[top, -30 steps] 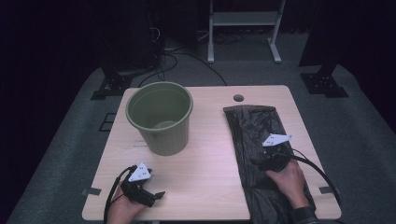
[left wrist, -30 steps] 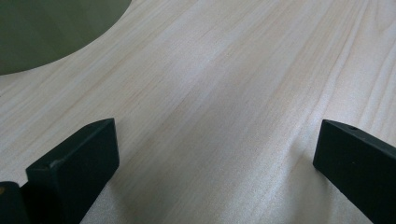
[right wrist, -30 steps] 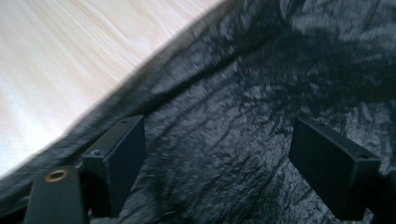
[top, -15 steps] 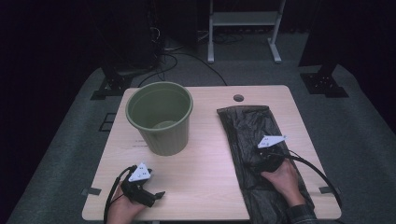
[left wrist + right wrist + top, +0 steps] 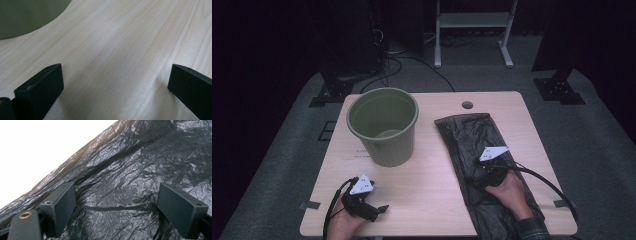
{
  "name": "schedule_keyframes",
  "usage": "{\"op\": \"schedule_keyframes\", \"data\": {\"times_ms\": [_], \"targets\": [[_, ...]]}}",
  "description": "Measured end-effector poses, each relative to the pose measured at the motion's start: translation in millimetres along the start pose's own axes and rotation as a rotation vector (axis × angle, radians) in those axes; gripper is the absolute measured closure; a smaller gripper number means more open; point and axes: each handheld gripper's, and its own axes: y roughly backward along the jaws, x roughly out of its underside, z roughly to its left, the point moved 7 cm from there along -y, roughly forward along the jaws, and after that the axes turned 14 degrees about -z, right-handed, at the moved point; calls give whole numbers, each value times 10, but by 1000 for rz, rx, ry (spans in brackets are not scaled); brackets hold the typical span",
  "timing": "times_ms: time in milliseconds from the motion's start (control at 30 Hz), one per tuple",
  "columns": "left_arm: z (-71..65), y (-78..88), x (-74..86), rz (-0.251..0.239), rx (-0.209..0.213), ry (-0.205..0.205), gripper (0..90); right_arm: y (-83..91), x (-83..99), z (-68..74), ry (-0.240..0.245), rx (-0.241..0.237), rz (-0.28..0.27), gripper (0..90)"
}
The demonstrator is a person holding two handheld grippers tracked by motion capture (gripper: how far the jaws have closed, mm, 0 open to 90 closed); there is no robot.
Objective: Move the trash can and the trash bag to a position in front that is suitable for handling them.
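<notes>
R gripper (image 5: 479, 176): jaws apart, over black bag (image 5: 472, 140)
L gripper (image 5: 379, 210): jaws apart, on table (image 5: 432, 195) nr green bin (image 5: 384, 127)

No readable text, label or number appears anywhere.

high view looks down on the table (image 5: 432, 200); gripper views skim close above it.

Left hand (image 5: 343, 220) enters from the bottom edge, holding the left black two-jaw gripper (image 5: 379, 210) low, jaws pointing rightward and spread wide with nothing between them (image 5: 115, 82). Right hand (image 5: 507, 192) grips the right black two-jaw gripper (image 5: 479, 175), angled forward-left, jaws likewise spread wide (image 5: 116, 202); a dark sleeve cuff (image 5: 532, 231) covers the wrist.
</notes>
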Motion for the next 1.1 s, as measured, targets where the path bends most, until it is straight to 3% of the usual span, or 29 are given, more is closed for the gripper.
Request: {"op": "schedule_keyframes", "data": {"times_ms": [233,367,633,1100], "targets": [[32,17,-21,13,-8,20,0,-1,0,0,0,0,0,139],[49,59,-92,-6,-9,29,0,-1,0,-1,1,0,0,139],[41,136,-272,-24,11,58,0,-1,0,-1,0,0,0,139],[93,276,-642,-24,19,65,0,-1,0,-1,-3,2,1,139]]}}
